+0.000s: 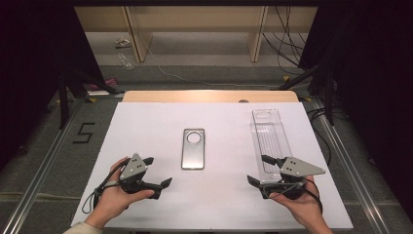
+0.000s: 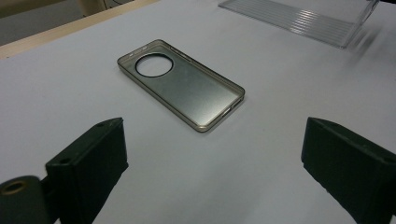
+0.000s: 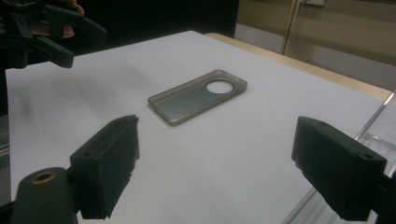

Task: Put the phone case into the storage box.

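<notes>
Grippers near edge: left gripper [image 1: 158, 171] spread and empty, right gripper [image 1: 259, 169] spread too, straddling the near end of the clear tray [image 1: 271, 141] without pinching it. Phone case [image 1: 193, 148] lies flat mid-table, untouched, tray well right of it. Looks like case still needs picking up; nothing done yet.

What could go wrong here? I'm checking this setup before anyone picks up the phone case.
The phone case lies flat on the smooth white table, so open jaws may skid it instead of gripping its thin rim. The clear plastic box sits right beside the right gripper; a careless swing could knock it toward the table's edge.
</notes>
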